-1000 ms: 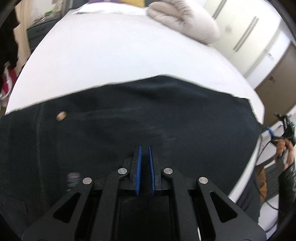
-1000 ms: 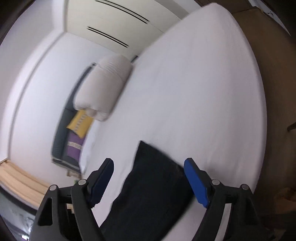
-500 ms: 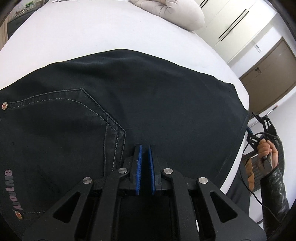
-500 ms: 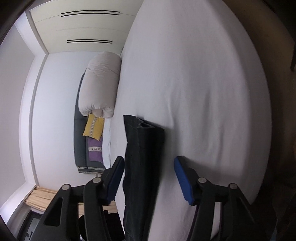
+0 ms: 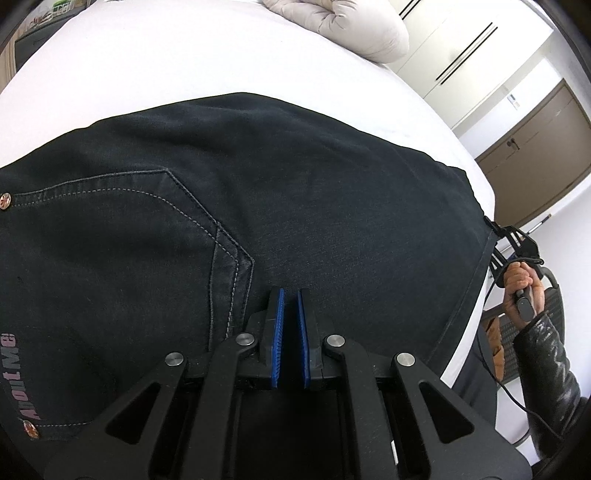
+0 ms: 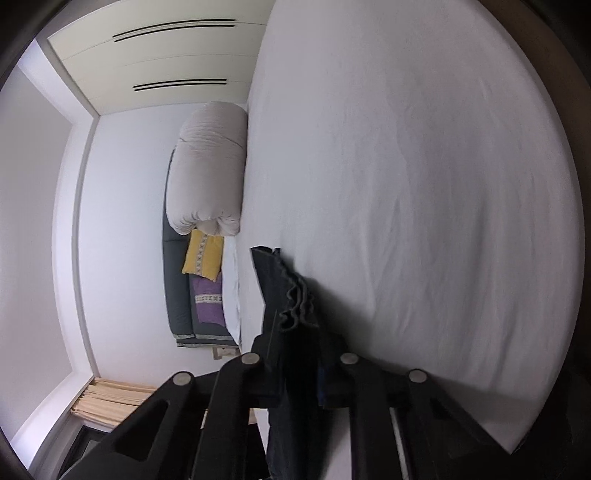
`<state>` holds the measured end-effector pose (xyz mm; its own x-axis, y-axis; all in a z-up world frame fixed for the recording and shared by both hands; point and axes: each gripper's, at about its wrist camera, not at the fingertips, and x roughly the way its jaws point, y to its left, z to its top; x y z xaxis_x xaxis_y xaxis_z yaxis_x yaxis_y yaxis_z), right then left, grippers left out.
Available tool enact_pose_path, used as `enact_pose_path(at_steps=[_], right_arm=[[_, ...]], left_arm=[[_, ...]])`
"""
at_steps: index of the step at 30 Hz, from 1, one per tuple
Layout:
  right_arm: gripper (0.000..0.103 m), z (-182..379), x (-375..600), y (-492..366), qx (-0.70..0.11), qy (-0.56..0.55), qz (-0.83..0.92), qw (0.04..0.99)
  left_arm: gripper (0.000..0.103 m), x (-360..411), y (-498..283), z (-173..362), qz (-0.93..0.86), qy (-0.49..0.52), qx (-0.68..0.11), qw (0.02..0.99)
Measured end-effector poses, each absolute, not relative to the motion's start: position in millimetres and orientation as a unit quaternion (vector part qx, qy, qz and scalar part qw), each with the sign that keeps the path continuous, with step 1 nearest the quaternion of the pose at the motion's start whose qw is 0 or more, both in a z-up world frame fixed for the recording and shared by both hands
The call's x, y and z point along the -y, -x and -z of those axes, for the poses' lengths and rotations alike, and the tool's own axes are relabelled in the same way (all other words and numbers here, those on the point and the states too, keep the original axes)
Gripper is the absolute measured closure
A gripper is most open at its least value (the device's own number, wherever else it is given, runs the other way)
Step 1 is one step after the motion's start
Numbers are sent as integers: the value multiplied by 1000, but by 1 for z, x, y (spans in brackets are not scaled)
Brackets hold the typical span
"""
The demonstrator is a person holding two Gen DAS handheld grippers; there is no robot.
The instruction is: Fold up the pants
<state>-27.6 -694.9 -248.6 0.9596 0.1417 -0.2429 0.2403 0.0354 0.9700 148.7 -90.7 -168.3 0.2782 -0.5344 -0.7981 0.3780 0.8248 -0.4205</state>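
Note:
Dark denim pants [image 5: 295, 192] lie spread on the white bed [image 5: 177, 62], back pocket and rivets at the left. My left gripper [image 5: 290, 295] is over the pants near their front edge, its blue pads nearly closed with a thin gap; no cloth shows between them. My right gripper [image 5: 517, 251] shows at the pants' right edge, held by a hand. In the right wrist view, the right gripper [image 6: 299, 332] is shut on the pants' bunched hem edge [image 6: 291, 295], which runs between the jaws.
A rolled beige duvet [image 5: 351, 33] lies at the bed's far side; it also shows in the right wrist view [image 6: 210, 177]. Yellow and purple cushions [image 6: 205, 258] lie on a grey sofa. Wardrobes and a brown door [image 5: 535, 147] stand beyond the bed.
The right gripper has closed from wide open onto the pants' hem edge. The left gripper has moved in over the pants and stays nearly closed.

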Motion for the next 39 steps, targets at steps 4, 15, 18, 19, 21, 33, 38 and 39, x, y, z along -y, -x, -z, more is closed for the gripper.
enact_pose_path(at_steps=[4, 15, 18, 19, 21, 33, 38, 39], right_arm=[[92, 242, 693, 28, -152, -671, 52, 724], [92, 139, 630, -9, -242, -464, 84, 848], [92, 99, 558, -29, -281, -332, 51, 899], [92, 89, 523, -36, -297, -269, 38, 915], [92, 84, 457, -46, -323, -160, 14, 933], [92, 139, 335, -55, -377, 86, 49, 921], [92, 107, 301, -33, -336, 99, 19, 936], [92, 105, 290, -31, -336, 105, 9, 936]], left_arm=[[96, 87, -149, 169, 288, 75, -527, 796], [96, 84, -149, 171, 294, 84, -520, 798], [96, 80, -149, 173, 295, 94, -520, 796], [96, 77, -150, 172, 295, 100, -521, 795], [95, 72, -151, 172, 295, 119, -522, 792], [24, 51, -163, 158, 323, 285, -523, 735], [18, 61, -183, 150, 357, 342, -535, 685], [18, 64, -189, 153, 360, 353, -544, 671]])
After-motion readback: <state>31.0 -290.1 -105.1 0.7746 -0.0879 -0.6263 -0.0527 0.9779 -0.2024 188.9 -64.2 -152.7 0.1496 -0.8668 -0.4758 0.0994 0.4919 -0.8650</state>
